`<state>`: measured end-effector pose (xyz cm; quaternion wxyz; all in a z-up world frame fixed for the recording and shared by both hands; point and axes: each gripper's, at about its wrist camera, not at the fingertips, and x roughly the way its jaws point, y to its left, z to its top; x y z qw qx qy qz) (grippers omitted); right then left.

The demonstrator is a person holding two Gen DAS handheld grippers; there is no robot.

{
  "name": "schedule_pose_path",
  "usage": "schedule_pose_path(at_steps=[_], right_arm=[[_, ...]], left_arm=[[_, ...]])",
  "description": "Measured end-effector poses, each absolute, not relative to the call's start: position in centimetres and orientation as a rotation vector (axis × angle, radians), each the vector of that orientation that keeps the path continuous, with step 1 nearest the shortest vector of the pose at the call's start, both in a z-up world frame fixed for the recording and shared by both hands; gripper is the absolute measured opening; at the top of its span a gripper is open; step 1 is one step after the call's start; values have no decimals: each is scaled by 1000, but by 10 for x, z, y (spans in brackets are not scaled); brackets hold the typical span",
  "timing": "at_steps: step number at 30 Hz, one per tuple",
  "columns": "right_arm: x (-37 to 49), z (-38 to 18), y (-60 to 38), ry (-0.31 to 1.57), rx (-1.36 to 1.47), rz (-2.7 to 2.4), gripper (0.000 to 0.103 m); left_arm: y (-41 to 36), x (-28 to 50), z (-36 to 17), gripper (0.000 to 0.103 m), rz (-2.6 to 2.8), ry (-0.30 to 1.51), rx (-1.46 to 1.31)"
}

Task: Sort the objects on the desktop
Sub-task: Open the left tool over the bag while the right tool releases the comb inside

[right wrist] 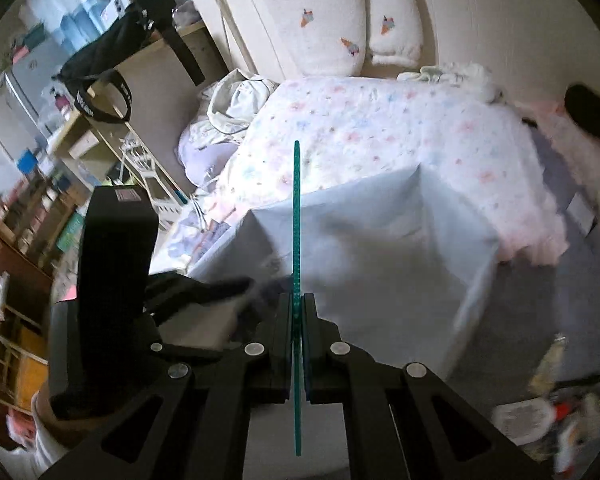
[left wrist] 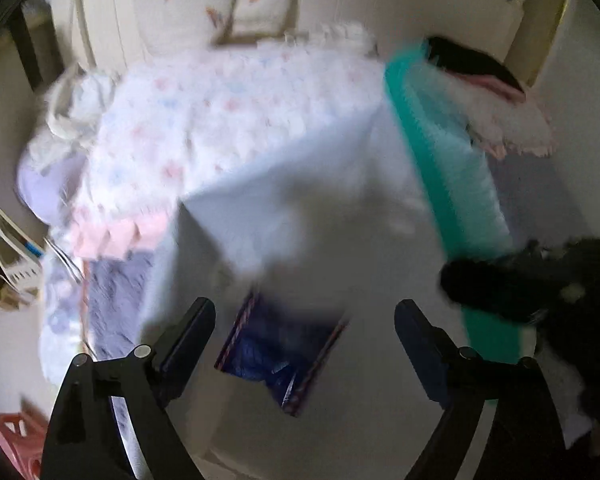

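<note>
My right gripper [right wrist: 298, 304] is shut on a thin green ruler [right wrist: 297, 208], seen edge-on and upright above the white-covered table [right wrist: 380, 240]. The same ruler [left wrist: 440, 152] shows in the left wrist view as a broad teal strip held by the blurred right gripper [left wrist: 500, 284]. My left gripper [left wrist: 304, 316] is open and empty above a dark blue booklet [left wrist: 284, 352] lying on the table [left wrist: 300, 216]. The left gripper's body [right wrist: 116, 264] shows at the left of the right wrist view.
A floral blanket [right wrist: 380, 128] covers the bed behind the table, with pillows [right wrist: 320, 20] at the wall. A shelf and desk with a black bag [right wrist: 108, 52] stand at the left. Loose items [right wrist: 540, 408] lie on the floor at lower right.
</note>
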<state>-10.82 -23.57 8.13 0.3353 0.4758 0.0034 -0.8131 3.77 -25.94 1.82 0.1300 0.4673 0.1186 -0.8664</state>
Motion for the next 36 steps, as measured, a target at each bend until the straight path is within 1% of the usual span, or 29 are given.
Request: schedule_pose_path(at_steps=[4, 6, 10, 17, 19, 20, 21, 22, 23, 24, 26, 32, 36], right_arm=[[-108, 74, -236, 33, 1252, -2121, 3], [-110, 72, -232, -10, 1260, -2114, 3], [-114, 69, -226, -24, 1279, -2132, 3], [-122, 65, -222, -51, 1283, -2163, 3], [-125, 62, -224, -38, 1268, -2168, 10], [-125, 60, -226, -25, 1261, -2168, 18], [-125, 59, -227, -21, 1257, -2156, 42], [-124, 58, -229, -15, 1257, -2156, 68], [-122, 59, -229, -1, 1240, -2190, 76], [-120, 61, -228, 6, 1212, -2217, 80], [-118, 65, -227, 8, 1170, -2231, 80], [-118, 75, -219, 13, 1176, -2249, 80], [-112, 90, -209, 45, 1132, -2290, 80]], left_arm=[[-259, 43, 24, 92, -2520, 326, 1330], [-260, 41, 23, 92, -2518, 332, 1348], [-266, 35, 17, 92, -2476, 306, 1389], [-268, 36, 12, 92, -2489, 342, 1412], [-268, 36, 13, 92, -2500, 350, 1410], [-268, 36, 12, 92, -2504, 354, 1410], [-268, 36, 13, 92, -2513, 357, 1410], [-267, 37, 13, 92, -2522, 355, 1409], [-267, 37, 13, 92, -2530, 356, 1407], [-267, 36, 12, 92, -2535, 357, 1407], [-267, 36, 12, 92, -2535, 357, 1406], [-266, 33, 10, 92, -2553, 381, 1417], [-260, 33, 14, 92, -2542, 326, 1400]])
